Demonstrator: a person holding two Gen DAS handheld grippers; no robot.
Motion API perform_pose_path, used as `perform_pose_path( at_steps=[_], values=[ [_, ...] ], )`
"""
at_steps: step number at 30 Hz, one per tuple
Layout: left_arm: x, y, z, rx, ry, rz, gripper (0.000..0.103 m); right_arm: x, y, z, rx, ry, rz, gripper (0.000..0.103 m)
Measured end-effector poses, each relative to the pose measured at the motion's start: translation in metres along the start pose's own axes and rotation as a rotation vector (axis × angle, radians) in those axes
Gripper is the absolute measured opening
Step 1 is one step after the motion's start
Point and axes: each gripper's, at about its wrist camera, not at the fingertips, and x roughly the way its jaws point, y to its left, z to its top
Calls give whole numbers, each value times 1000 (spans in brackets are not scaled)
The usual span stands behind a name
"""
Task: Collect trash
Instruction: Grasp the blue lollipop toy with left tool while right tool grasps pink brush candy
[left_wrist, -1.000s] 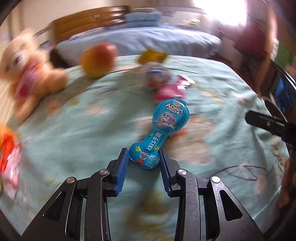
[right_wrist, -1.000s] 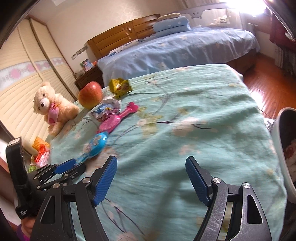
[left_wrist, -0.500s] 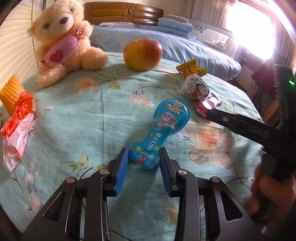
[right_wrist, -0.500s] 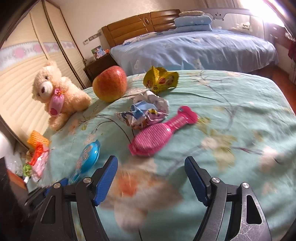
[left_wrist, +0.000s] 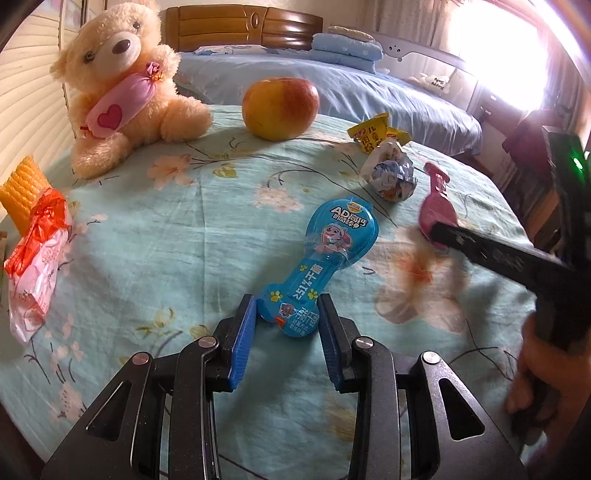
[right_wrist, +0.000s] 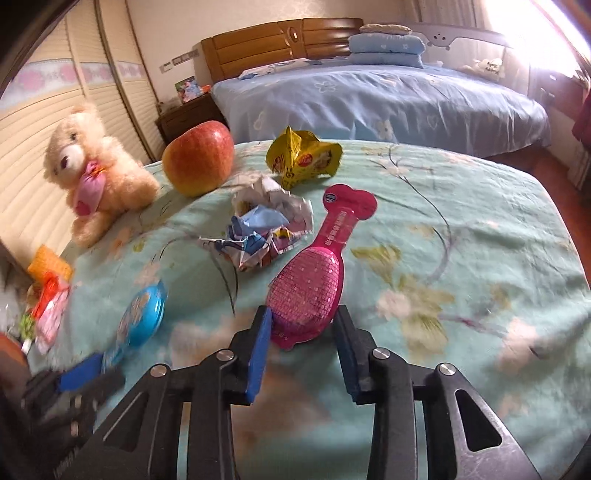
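A blue bone-shaped snack packet (left_wrist: 332, 240) lies on the teal flowered cloth (left_wrist: 184, 229). My left gripper (left_wrist: 287, 306) is shut on its narrow near end. A pink bone-shaped packet (right_wrist: 314, 280) lies to its right. My right gripper (right_wrist: 303, 314) has its jaws closing on the packet's wide near end, and both pads touch its sides. A crumpled white and blue wrapper (right_wrist: 266, 229) and a yellow wrapper (right_wrist: 303, 158) lie just beyond. In the left wrist view a hand (left_wrist: 543, 373) holds the right gripper's black body at the right edge.
A teddy bear (left_wrist: 122, 85) and an apple (left_wrist: 280, 107) sit at the far left of the cloth. A red and white bag (left_wrist: 37, 251) with a yellow foam net lies at the left edge. A blue bed (right_wrist: 369, 96) stands behind.
My right gripper moved left across the cloth to the pink packet and its wide jaws closed onto it. The left gripper kept its hold on the blue packet and swung its view left.
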Motion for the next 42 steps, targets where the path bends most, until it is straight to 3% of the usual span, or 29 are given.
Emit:
perform_pose_path(
  at_steps=[3, 7, 11, 12, 15, 20, 21, 24, 25, 30, 32, 33, 42],
  values=[
    [-2, -9, -3, 8, 2, -14, 32, -18, -14, -14, 2, 1, 42, 30],
    [-3, -27, -7, 33, 7, -40, 32, -42, -31, -32, -1, 10, 69, 0],
    [-2, -43, -8, 56, 13, -58, 32, -54, -47, -44, 0, 30, 54, 1],
    [-2, -46, -9, 58, 14, -61, 32, -56, -51, -46, 10, 33, 59, 6],
    [-2, -50, -10, 63, 17, -66, 32, -61, -64, -48, 63, 23, 52, 8],
    [-1, -52, -11, 61, 14, -64, 32, -78, -75, -53, 102, -40, 82, 12],
    [-1, -52, -11, 63, 14, -62, 32, -82, -75, -52, 94, -58, 82, 17],
    [-1, -54, -11, 64, 14, -65, 32, -83, -77, -43, 44, -73, 59, 48],
    [-1, -55, -11, 65, 15, -67, 32, -80, -76, -41, 20, -67, 45, 54],
    [-1, -60, -11, 61, 19, -84, 32, -49, -76, -35, -82, 36, -3, 53],
    [-2, -64, -13, 65, 22, -93, 32, -48, -71, -34, -118, 40, -24, 37],
    [-3, -66, -13, 68, 23, -98, 32, -48, -70, -35, -124, 37, -34, 21],
    [-13, -101, -20, 129, 21, -145, 32, -84, -87, -51, -13, -19, 14, 20]
  ],
)
